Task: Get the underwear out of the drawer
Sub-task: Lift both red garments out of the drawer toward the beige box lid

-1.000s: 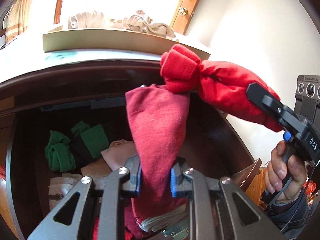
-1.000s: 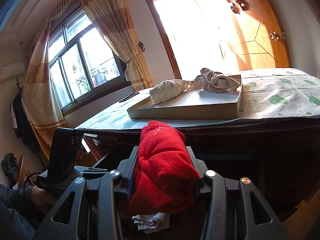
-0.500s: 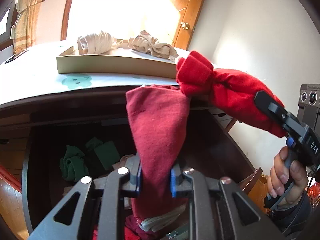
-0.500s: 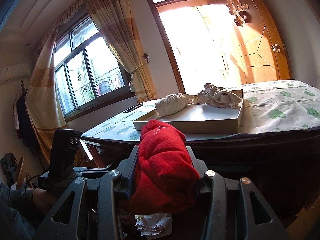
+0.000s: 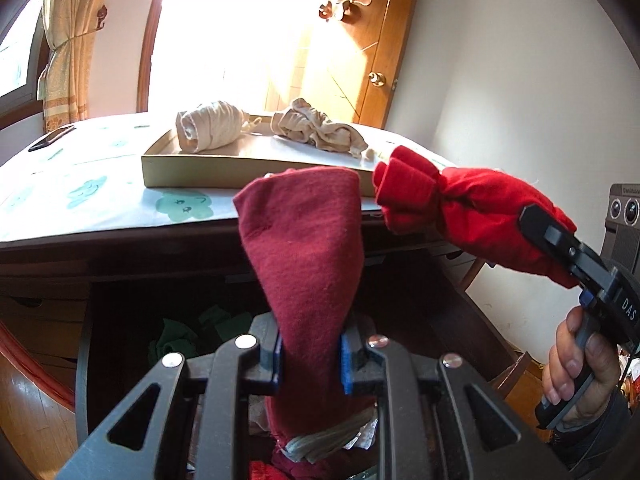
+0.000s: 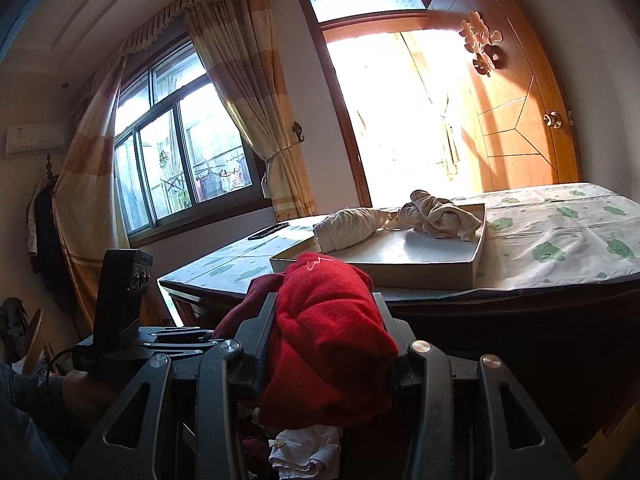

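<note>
My left gripper (image 5: 310,358) is shut on a dark red underwear roll (image 5: 304,240), which stands up above the open drawer (image 5: 120,312). To its right in the left wrist view, my right gripper (image 5: 560,240), held by a hand (image 5: 576,364), is shut on a bright red underwear roll (image 5: 472,208). In the right wrist view that bright red roll (image 6: 328,332) fills the jaws of the right gripper (image 6: 328,344), just below the table's front edge. Green garments (image 5: 180,340) lie deep in the drawer.
A shallow beige tray (image 5: 224,168) on the table's patterned cloth (image 5: 80,200) holds two beige underwear bundles (image 5: 212,124) (image 5: 320,128). A dark phone (image 5: 50,142) lies at the far left of the table. White cloth (image 6: 304,448) shows under the right gripper.
My left gripper has lifted with the dark red roll, so the drawer has sunk low in its view and the tabletop shows from above. The right gripper has tilted slightly upward.
</note>
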A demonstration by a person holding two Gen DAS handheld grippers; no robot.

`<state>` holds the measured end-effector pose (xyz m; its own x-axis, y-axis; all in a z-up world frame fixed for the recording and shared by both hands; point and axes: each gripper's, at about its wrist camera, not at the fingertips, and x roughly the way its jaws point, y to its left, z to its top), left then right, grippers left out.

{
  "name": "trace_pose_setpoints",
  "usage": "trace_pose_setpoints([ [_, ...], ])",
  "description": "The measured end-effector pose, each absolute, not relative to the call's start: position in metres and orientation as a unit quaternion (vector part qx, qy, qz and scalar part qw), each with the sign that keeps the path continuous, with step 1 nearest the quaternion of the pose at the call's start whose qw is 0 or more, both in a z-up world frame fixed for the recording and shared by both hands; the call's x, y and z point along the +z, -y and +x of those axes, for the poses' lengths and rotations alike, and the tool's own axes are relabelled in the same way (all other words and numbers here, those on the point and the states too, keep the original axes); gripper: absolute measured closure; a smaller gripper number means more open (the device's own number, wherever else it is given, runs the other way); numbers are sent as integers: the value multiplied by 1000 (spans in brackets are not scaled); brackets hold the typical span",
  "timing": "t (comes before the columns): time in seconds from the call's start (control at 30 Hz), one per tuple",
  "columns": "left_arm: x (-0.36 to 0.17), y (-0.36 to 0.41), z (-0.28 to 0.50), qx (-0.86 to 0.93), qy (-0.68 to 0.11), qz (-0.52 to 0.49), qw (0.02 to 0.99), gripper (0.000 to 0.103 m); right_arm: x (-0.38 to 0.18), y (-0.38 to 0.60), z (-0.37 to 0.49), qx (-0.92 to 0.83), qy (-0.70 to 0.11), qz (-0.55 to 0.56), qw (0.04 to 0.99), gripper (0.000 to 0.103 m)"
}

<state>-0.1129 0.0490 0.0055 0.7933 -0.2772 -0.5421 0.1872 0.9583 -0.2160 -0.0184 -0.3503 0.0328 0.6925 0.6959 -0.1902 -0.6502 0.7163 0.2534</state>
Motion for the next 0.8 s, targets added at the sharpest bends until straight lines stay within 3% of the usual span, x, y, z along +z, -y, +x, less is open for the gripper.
trace_pose_setpoints([
  [0.8,37,-50,-118,-111,-255,-45,960,85,56,353,-23,364,-85,71,925,57],
])
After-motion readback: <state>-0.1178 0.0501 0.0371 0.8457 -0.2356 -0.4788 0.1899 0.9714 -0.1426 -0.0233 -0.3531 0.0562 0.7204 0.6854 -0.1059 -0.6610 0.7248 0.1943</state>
